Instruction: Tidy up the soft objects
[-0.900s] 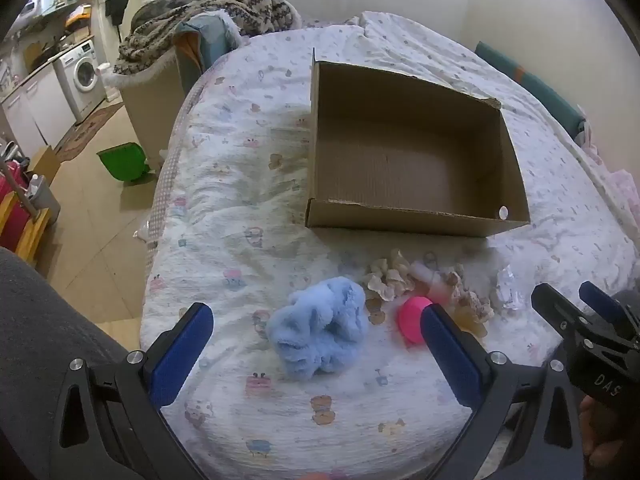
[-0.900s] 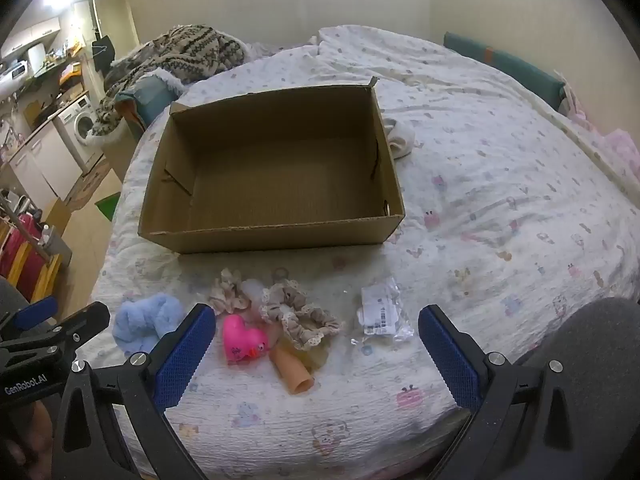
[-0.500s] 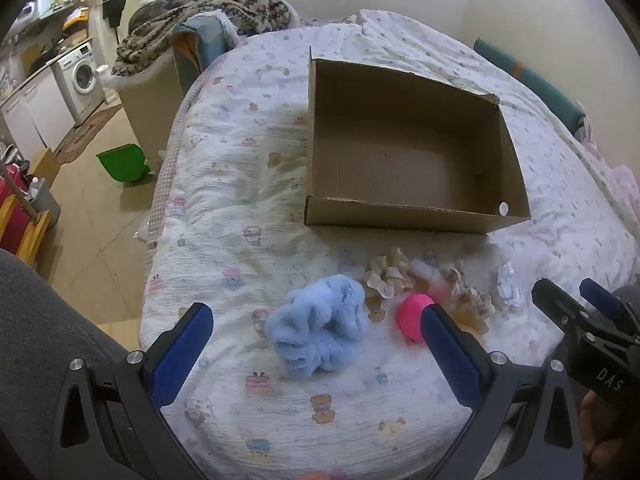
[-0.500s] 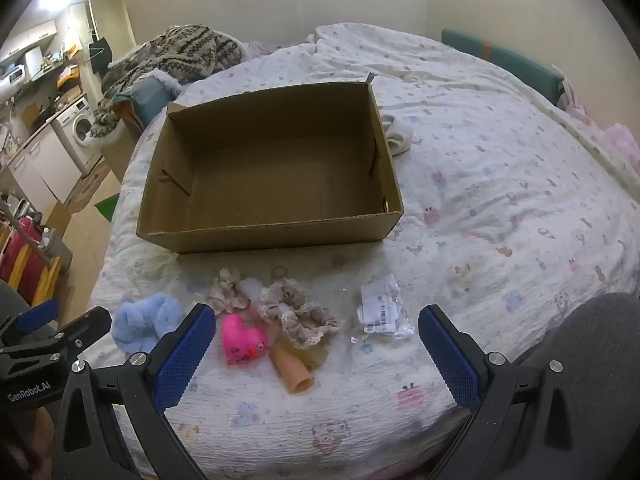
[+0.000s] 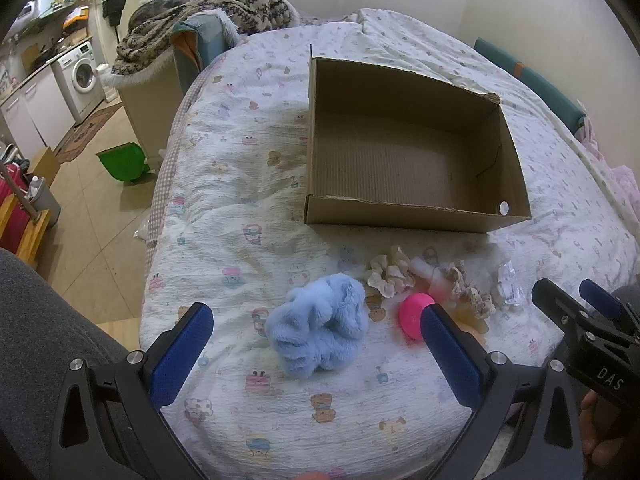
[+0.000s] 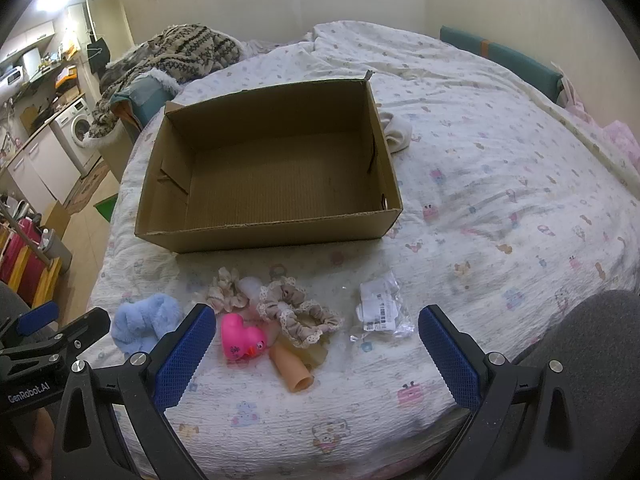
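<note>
We held our left gripper (image 5: pixel 316 344) tilted down, jaws wide and empty, over the blue fluffy scrunchie (image 5: pixel 318 330). Our right gripper (image 6: pixel 316 344) hovered likewise, spread wide above the pink duck (image 6: pixel 242 338), beige scrunchie (image 6: pixel 298 316) and plastic packet (image 6: pixel 380 312), before the empty cardboard box (image 6: pixel 264 236).

Bed (image 6: pixel 500 208) with a white printed cover. An open cardboard box (image 6: pixel 272 236) sits on it. In front of the box, near the bed's edge, lie a blue fluffy scrunchie (image 5: pixel 318 332), a cream scrunchie (image 6: pixel 226 292), a lace-trimmed beige scrunchie (image 6: pixel 298 314), a pink rubber duck (image 6: pixel 242 338), a tan tube (image 6: pixel 292 368) and a clear plastic packet (image 6: pixel 380 310). A white cloth item (image 6: pixel 398 132) lies just beside the box's right wall.
</note>
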A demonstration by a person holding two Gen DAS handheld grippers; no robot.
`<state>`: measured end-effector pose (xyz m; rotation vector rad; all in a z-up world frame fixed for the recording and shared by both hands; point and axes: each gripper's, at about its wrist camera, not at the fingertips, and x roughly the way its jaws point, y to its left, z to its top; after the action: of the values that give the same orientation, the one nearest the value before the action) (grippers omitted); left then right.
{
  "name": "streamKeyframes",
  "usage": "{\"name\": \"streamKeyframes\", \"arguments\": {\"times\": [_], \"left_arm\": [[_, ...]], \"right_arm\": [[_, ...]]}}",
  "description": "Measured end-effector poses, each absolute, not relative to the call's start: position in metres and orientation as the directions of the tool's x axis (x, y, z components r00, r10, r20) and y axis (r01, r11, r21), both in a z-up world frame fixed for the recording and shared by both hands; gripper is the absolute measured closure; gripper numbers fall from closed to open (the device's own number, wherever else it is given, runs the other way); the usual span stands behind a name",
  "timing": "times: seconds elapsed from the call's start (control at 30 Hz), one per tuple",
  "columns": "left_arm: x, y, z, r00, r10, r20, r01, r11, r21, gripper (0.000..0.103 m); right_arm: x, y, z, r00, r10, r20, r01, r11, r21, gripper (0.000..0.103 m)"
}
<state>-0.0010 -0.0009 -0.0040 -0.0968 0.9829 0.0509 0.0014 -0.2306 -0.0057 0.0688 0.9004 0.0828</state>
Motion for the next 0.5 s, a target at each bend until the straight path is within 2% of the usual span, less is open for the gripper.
{"name": "streamKeyframes", "arguments": {"times": [0.5], "left_arm": [[-0.0009, -0.0011, -0.0042, 0.553, -0.002, -0.833, -0.085, 0.995, -0.058, 0.0]], "right_arm": [[0.0022, -0.2305, -0.006, 0.615, 0.103, -0.782, -0.043, 0.994, 0.097, 0.0]]}}
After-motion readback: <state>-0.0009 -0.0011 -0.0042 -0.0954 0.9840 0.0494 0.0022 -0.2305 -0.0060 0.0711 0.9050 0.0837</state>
